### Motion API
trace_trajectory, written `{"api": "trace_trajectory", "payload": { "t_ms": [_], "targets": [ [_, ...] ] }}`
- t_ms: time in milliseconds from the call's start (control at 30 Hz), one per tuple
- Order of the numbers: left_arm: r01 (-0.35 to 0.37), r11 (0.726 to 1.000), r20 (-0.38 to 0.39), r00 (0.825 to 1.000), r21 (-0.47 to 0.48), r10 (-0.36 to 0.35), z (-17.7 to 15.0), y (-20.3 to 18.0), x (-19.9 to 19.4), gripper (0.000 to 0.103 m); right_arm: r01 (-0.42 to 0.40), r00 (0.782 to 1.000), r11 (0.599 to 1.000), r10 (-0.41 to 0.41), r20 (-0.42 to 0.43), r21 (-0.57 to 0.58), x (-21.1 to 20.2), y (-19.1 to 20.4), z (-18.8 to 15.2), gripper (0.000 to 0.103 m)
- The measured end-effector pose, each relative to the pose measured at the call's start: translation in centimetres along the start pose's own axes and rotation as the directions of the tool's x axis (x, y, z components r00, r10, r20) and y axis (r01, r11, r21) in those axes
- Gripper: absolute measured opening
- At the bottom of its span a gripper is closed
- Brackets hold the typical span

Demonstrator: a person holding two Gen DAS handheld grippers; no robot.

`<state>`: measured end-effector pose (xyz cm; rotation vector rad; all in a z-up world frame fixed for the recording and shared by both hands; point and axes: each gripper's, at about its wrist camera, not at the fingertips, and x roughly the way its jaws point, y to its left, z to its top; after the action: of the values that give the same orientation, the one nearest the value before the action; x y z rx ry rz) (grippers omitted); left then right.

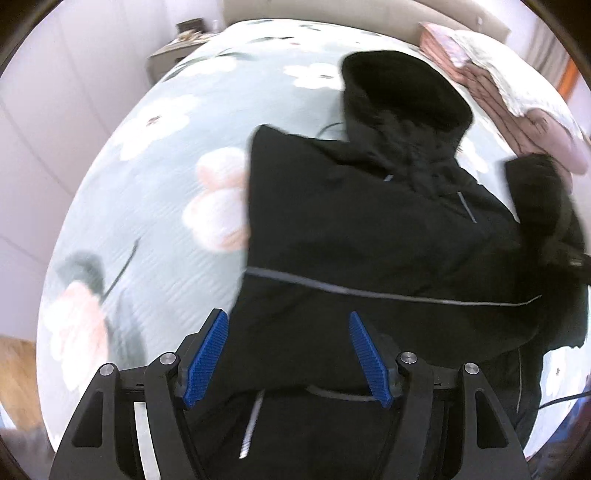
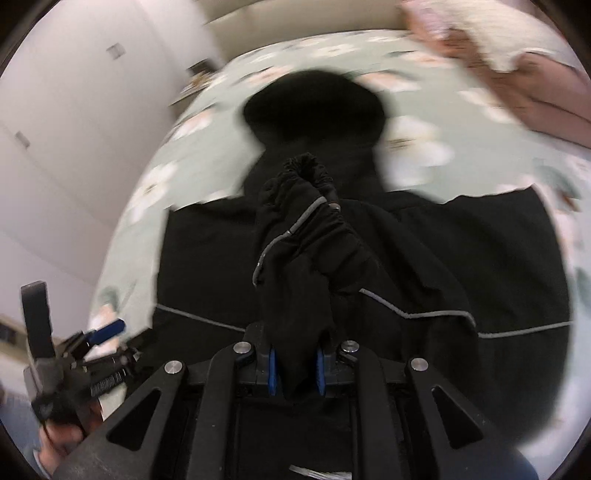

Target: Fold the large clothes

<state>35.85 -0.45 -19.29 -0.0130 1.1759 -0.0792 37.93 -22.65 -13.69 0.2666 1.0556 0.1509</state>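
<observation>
The black hooded jacket [image 1: 369, 236] lies spread on the bed [image 1: 166, 155], hood [image 1: 402, 85] toward the headboard end, so that its full width rests flat and supported for folding. A grey piping line [image 1: 369, 291] crosses the body from side to side.

The right gripper [image 2: 295, 369] has its jaws clamped on a bunched sleeve [image 2: 306, 258]; the gathered elastic cuff [image 2: 306, 166] stands above the jacket body. Judged from this hold, the sleeve is being carried inward over the torso to narrow the garment. Heavy blur in the right wrist view suggests motion.

The left gripper [image 1: 288, 354] hovers over the lower left part of the jacket with its jaws apart and nothing between them. Whether the pads [image 1: 207, 358] touch the fabric cannot be determined. This position probably allows it to pin or take the hem next.

Outward, the floral bedsheet [image 1: 155, 206] lies bare to the left. A pink quilt [image 1: 517, 110] sits near the hood at the headboard [image 1: 332, 11]. A nightstand [image 1: 173, 51] stands beyond the far corner.
</observation>
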Motion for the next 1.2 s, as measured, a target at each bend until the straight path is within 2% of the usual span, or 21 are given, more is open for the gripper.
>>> {"api": "trace_trajectory", "payload": {
  "t_ms": [133,200,233,267,333,400,467,500,600,633,667,767,800,833,867,933,1033,1067,1133,1200],
  "targets": [
    [-0.002,1.0,0.011,1.0,-0.027,0.002,-1.1,2.9,-0.9,0.069,-0.029,0.995,0.999,0.025,-0.095,-0.042,6.5,5.5,-1.0,0.028],
    [0.012,1.0,0.012,1.0,-0.029,-0.012,-1.5,3.8,-1.0,0.069,-0.028,0.985,0.998,0.018,-0.172,-0.055,9.9,6.3,-1.6,0.064],
    [0.027,0.999,0.008,1.0,-0.026,-0.026,-1.6,4.2,-0.8,0.069,-0.035,0.973,0.998,0.022,-0.229,-0.054,11.7,6.6,-2.0,0.065],
    [0.049,0.999,0.007,0.999,-0.02,-0.049,-1.6,4.4,-0.7,0.069,-0.047,0.968,0.998,0.033,-0.247,-0.051,12.5,6.5,-2.4,0.065],
    [0.093,0.996,0.01,0.996,-0.006,-0.093,-1.1,4.3,-0.2,0.069,-0.078,0.972,0.995,0.06,-0.229,-0.067,11.3,6.7,-2.6,0.066],
    [0.157,0.988,0.01,0.988,-0.006,-0.157,-0.5,4.1,0.2,0.069,-0.11,0.977,0.991,0.095,-0.19,-0.07,8.4,6.1,-2.9,0.066],
    [0.247,0.969,0.003,0.969,-0.011,-0.247,0.4,3.4,0.5,0.069,-0.113,0.984,0.991,0.103,-0.145,-0.066,5.3,5.0,-3.5,0.07],
    [0.307,0.952,0.005,0.952,-0.003,-0.307,1.0,2.8,0.7,0.069,-0.106,0.987,0.993,0.097,-0.126,-0.059,4.1,4.3,-3.8,0.071],
    [0.411,0.911,-0.028,0.911,0.012,-0.411,2.3,0.6,2.1,0.07,0.008,0.996,1.0,-0.01,-0.084,-0.026,0.3,-0.1,-5.0,0.072],
    [0.464,0.886,-0.063,0.884,0.014,-0.462,2.9,-0.5,3.2,0.07,0.038,0.996,0.999,-0.039,-0.083,-0.013,-0.4,-1.7,-4.8,0.072],
    [0.478,0.878,-0.077,0.876,0.009,-0.476,3.3,-1.1,3.9,0.07,0.075,0.994,0.997,-0.074,-0.084,0.006,-1.0,-3.5,-5.1,0.072],
    [0.462,0.885,-0.108,0.879,-0.051,-0.465,4.2,-2.8,7.1,0.069,0.13,0.989,0.987,-0.122,-0.084,0.092,-2.1,-7.6,-5.7,0.072],
    [0.434,0.898,-0.129,0.889,-0.067,-0.439,4.5,-3.5,8.5,0.04,0.138,0.988,0.983,-0.128,-0.087,0.121,-2.3,-8.9,-6.0,0.072],
    [0.427,0.902,-0.137,0.891,-0.063,-0.432,4.6,-3.8,9.0,0.02,0.151,0.986,0.98,-0.14,-0.087,0.132,-2.5,-9.4,-5.9,0.072],
    [0.422,0.905,-0.129,0.896,-0.053,-0.425,4.8,-4.1,9.0,0.02,0.18,0.982,0.974,-0.17,-0.083,0.138,-2.7,-10.1,-6.1,0.072],
    [0.433,0.901,-0.054,0.899,-0.029,-0.434,5.2,-3.7,7.2,0.019,0.247,0.969,0.959,-0.241,-0.06,0.137,-3.8,-11.3,-6.1,0.072],
    [0.459,0.887,0.052,0.888,-0.049,-0.457,6.2,-0.7,3.5,0.018,0.289,0.957,0.943,-0.288,-0.03,0.164,-4.9,-13.2,-5.5,0.072],
    [0.463,0.884,0.065,0.886,-0.062,-0.459,6.3,0.4,2.9,0.018,0.302,0.953,0.938,-0.301,-0.032,0.172,-5.0,-13.8,-5.2,0.072],
    [0.448,0.89,0.031,0.894,-0.083,-0.447,6.4,2.2,3.4,0.019,0.321,0.947,0.931,-0.317,-0.048,0.175,-4.1,-14.4,-4.6,0.072],
    [0.416,0.905,-0.069,0.904,-0.093,-0.423,6.2,2.9,6.1,0.019,0.331,0.944,0.929,-0.324,-0.067,0.164,-2.5,-15.0,-4.4,0.072]
  ]
}}
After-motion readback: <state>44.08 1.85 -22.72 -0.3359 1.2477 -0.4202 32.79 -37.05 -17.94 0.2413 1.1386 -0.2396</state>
